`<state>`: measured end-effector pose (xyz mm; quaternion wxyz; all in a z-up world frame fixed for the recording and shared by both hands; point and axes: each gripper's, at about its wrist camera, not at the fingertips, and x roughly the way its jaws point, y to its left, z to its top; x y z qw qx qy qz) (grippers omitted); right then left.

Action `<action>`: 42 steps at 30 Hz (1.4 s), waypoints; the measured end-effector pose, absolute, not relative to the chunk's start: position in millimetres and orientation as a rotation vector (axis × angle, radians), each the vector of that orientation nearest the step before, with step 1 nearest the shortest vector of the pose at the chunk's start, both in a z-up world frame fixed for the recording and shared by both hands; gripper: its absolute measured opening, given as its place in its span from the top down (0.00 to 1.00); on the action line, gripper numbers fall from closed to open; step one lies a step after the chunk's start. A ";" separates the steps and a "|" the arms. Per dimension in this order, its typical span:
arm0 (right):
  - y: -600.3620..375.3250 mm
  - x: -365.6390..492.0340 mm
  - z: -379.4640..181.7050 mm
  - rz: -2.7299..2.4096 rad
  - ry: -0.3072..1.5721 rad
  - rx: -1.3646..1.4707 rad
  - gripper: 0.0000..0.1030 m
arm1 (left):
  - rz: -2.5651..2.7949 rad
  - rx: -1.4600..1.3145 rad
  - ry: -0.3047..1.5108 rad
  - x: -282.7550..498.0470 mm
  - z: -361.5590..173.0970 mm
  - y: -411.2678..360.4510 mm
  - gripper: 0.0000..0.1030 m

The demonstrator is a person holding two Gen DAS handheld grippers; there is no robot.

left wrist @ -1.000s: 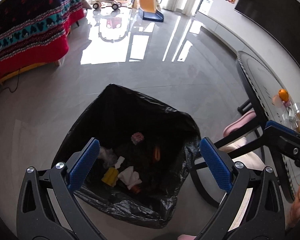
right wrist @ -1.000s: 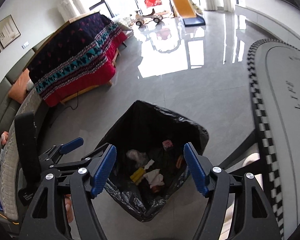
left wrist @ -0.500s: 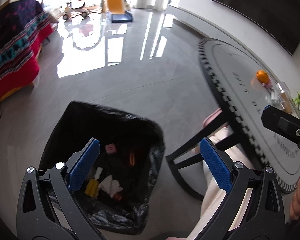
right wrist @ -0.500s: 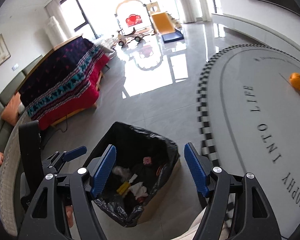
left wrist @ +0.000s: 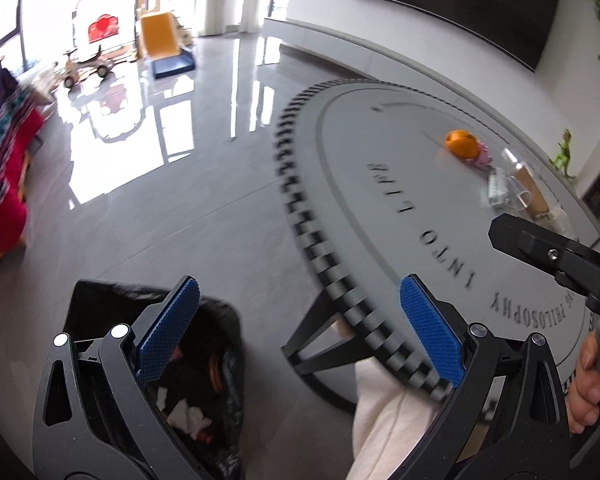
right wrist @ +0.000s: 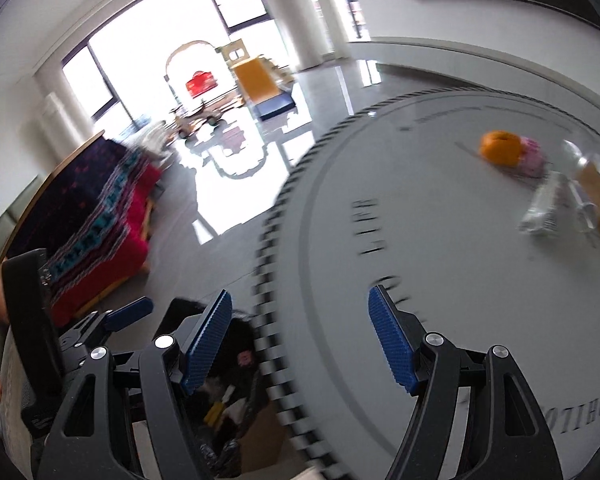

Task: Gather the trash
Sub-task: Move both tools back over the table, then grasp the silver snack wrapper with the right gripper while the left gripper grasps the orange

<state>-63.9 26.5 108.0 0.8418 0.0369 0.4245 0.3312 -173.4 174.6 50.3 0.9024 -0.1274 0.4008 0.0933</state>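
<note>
Over table (right wrist: 440, 240): both grippers' jaws wide, empty; trash bag (left wrist: 216, 364) below-left.

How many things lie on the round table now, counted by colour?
Orange: 1, the orange round thing
Pink: 1, the pink thing touching it
Clear or pale: 1, the clear wrapper
Brown: 1, the brown thing beside the wrapper
Total: 4, all at the far side of the round table. Blur may hide more.
</note>
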 end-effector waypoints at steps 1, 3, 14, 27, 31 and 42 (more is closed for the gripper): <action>19.1 -57.7 106.6 0.681 0.899 0.087 0.30 | 0.177 -0.258 0.829 -165.7 51.0 169.6 0.06; 2.9 -43.5 102.8 0.639 0.903 0.106 0.30 | 0.151 -0.246 0.833 -153.0 52.0 161.0 0.06; -69.6 35.4 78.1 0.433 0.951 0.167 0.30 | 0.014 -0.157 0.846 -63.4 54.1 102.0 0.06; -87.9 107.1 41.9 0.327 1.055 0.194 0.31 | -0.066 -0.084 0.896 8.6 38.4 67.6 0.06; -86.5 122.7 39.0 0.294 1.055 0.197 0.31 | -0.071 -0.101 0.906 21.8 35.0 68.6 0.06; -100.8 133.5 40.1 0.246 1.041 0.157 0.63 | -0.097 -0.094 0.887 62.8 39.3 56.0 0.06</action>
